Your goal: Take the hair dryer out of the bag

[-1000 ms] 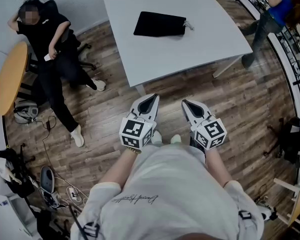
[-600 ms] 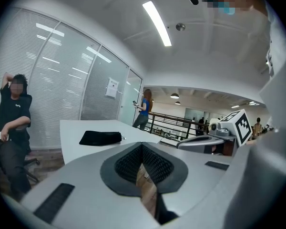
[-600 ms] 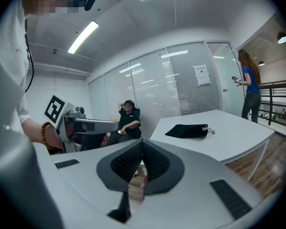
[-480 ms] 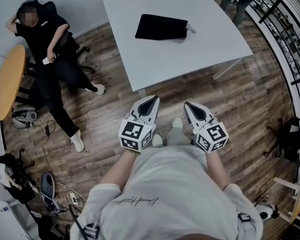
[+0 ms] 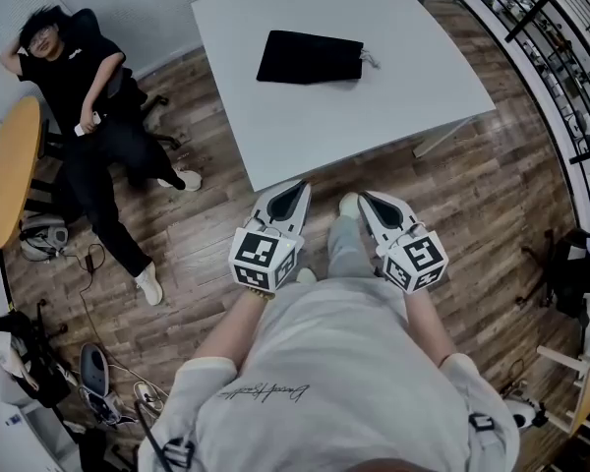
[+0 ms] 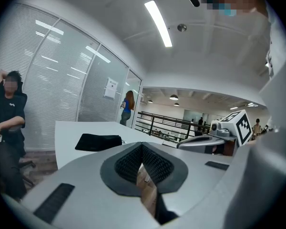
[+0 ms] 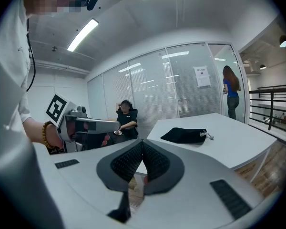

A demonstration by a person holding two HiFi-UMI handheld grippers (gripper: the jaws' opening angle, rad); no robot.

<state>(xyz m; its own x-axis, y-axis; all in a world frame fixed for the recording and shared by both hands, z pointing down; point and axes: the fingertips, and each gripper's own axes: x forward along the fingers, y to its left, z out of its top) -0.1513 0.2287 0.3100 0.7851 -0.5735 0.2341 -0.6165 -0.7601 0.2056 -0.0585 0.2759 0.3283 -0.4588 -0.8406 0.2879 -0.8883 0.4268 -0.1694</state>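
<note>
Stands on wooden floor (image 5: 492, 195) just short of the near corner of a white table (image 5: 305, 136), which fills the upper centre of the head view. Holds the left gripper (image 5: 295, 190) and the right gripper (image 5: 370, 201) side by side at frame centre, tips aimed up-frame at that table edge, near it but not touching. Shows both pairs of pads pressed together at the tips in each gripper view, with nothing caught between them. Has bare floor open to the right of the table, running out to a railing (image 5: 541, 37) along the upper right edge of the frame. Meets more crowding on the left: a seated person (image 5: 88, 96) at upper left with legs stretched across the boards, a round wooden table (image 5: 10, 170) at the left edge, and cables (image 5: 98, 362) with loose clutter at lower left. Faces a black bag (image 5: 310, 59) lying flat on the far half of the table, well apart from both grippers, bare tabletop all round it, with a pale drawstring (image 5: 370, 59) at its right end. Cannot see into the bag, so no view shows the hair dryer.
</note>
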